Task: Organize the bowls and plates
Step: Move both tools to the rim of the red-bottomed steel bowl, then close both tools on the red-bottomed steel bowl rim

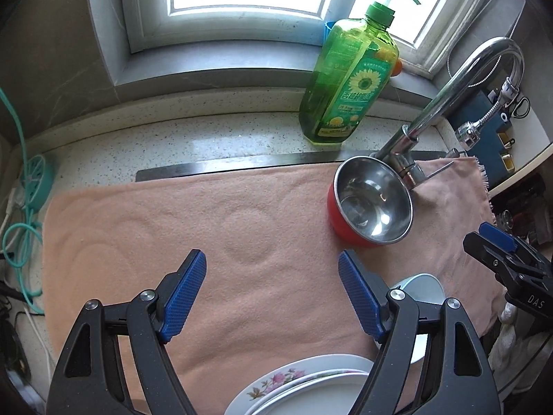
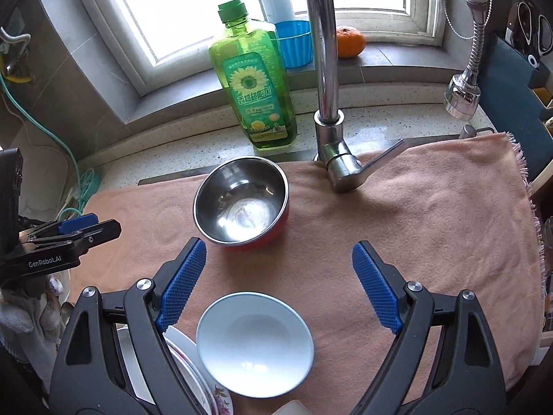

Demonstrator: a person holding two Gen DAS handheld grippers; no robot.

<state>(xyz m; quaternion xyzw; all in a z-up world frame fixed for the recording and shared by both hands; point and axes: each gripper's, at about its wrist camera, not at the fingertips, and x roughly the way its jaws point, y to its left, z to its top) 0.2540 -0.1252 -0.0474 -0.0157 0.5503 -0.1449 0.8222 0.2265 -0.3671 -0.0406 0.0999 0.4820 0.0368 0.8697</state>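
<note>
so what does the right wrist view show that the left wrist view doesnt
Only the right wrist view shows the orange whole on the sill, most of the blue cup, and the whole pale blue bowl with the open right gripper above it, nothing between its fingers.

Only the left wrist view shows the open left gripper head-on, over bare towel, and more of the floral plates.

Both share the green soap bottle, the faucet, the steel bowl with a red outside and the window.
</note>
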